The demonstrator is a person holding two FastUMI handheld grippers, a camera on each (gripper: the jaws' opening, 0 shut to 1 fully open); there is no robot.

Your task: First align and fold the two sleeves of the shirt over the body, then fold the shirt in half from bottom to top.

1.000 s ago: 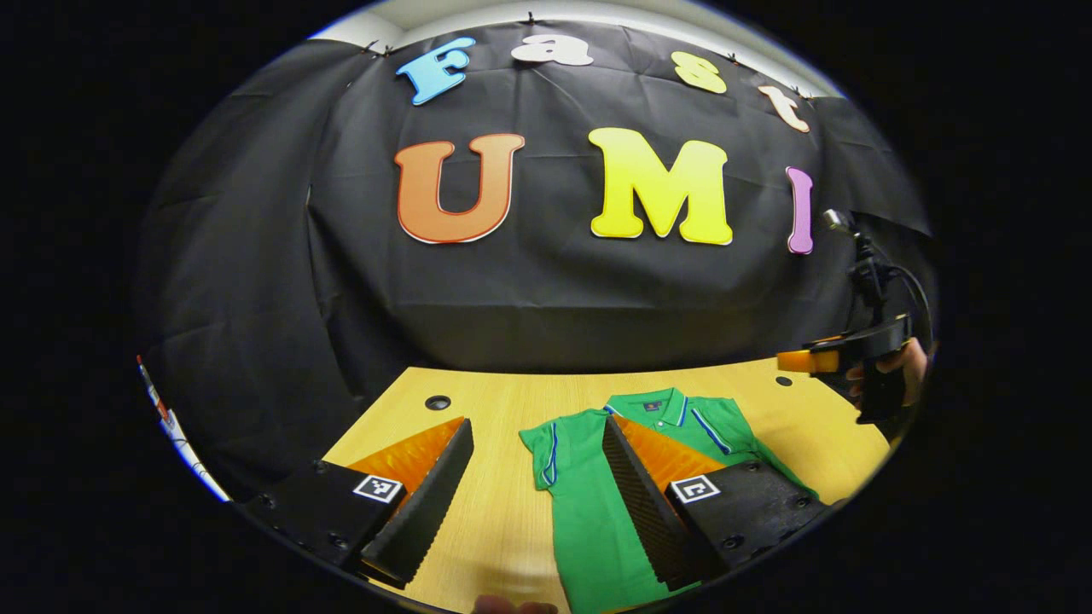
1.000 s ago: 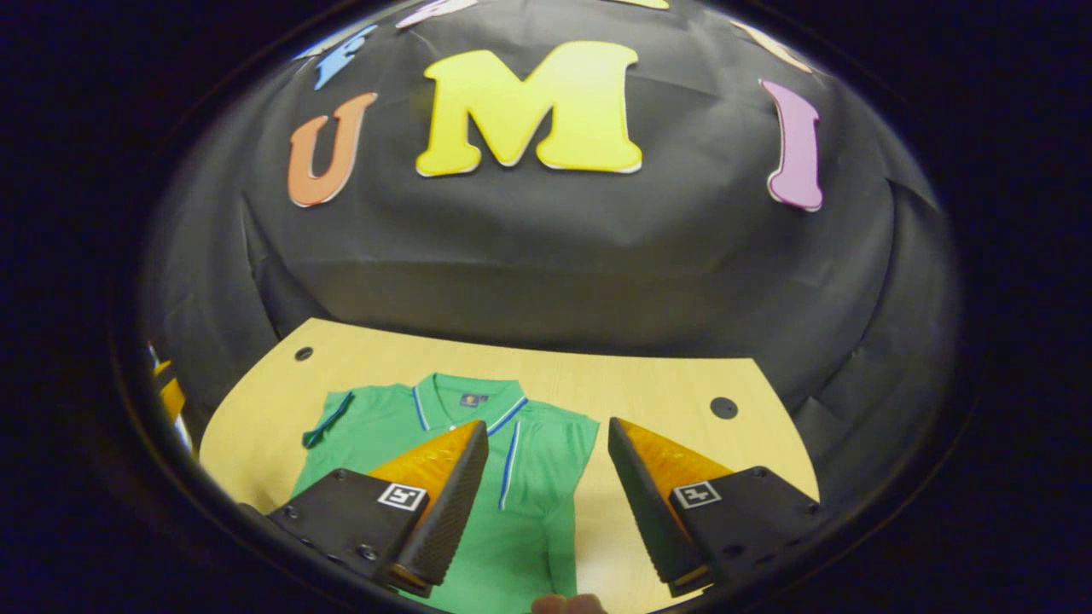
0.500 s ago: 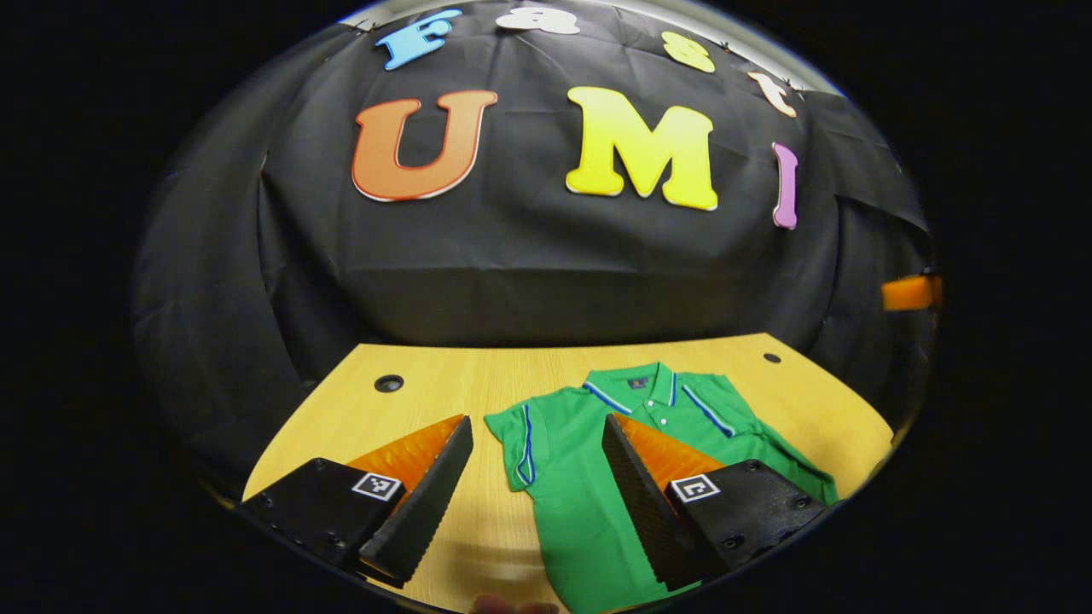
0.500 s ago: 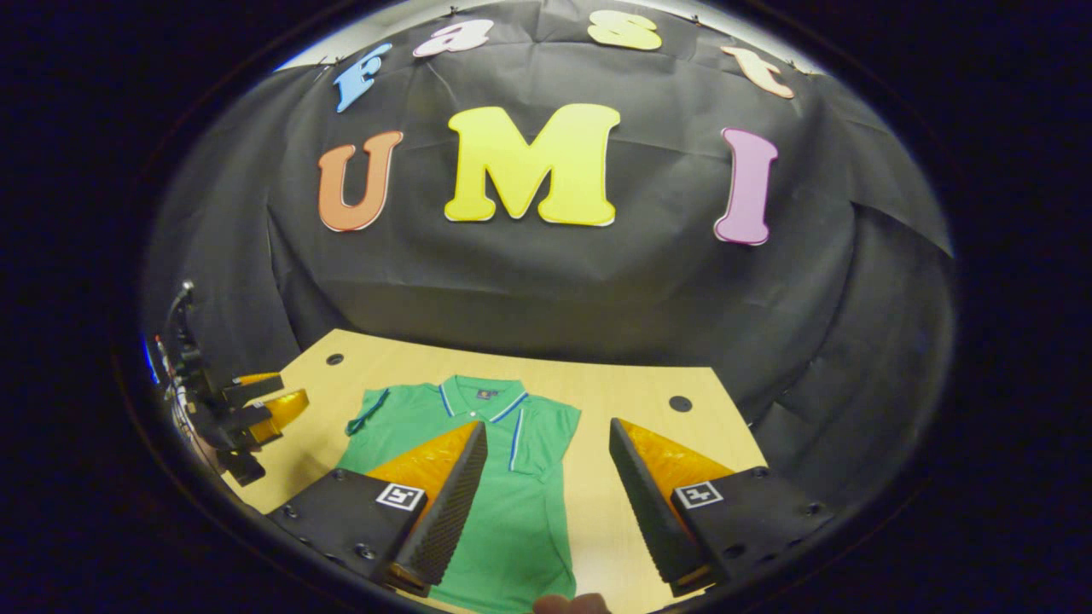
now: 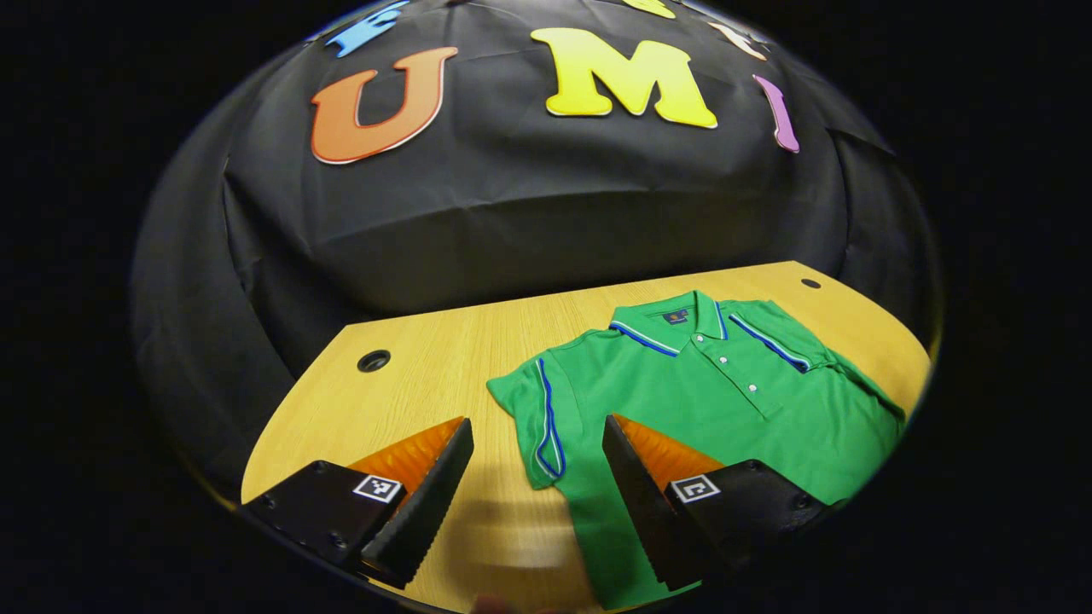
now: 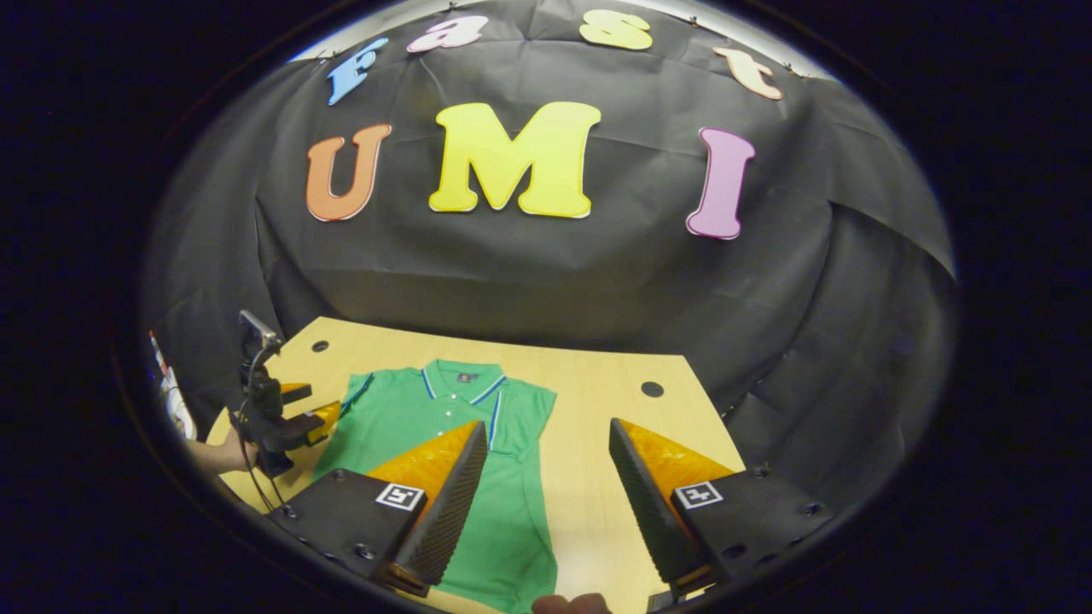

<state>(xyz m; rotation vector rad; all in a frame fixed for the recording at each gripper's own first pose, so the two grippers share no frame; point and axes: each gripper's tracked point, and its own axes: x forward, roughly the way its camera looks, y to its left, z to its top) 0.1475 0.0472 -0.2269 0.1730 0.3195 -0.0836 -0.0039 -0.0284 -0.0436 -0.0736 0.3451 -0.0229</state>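
Shirt (image 5: 708,392) lies flat on the wooden table (image 5: 426,358), collar toward the booth wall, green with blue stripes. My left gripper (image 5: 537,477) hangs just above its near sleeve (image 5: 537,409) with fingers spread wide, gripping nothing. My right gripper (image 6: 546,486) hovers wide apart too, over the shirt's other edge, and from the right gripper view I see my left gripper beside that far sleeve.
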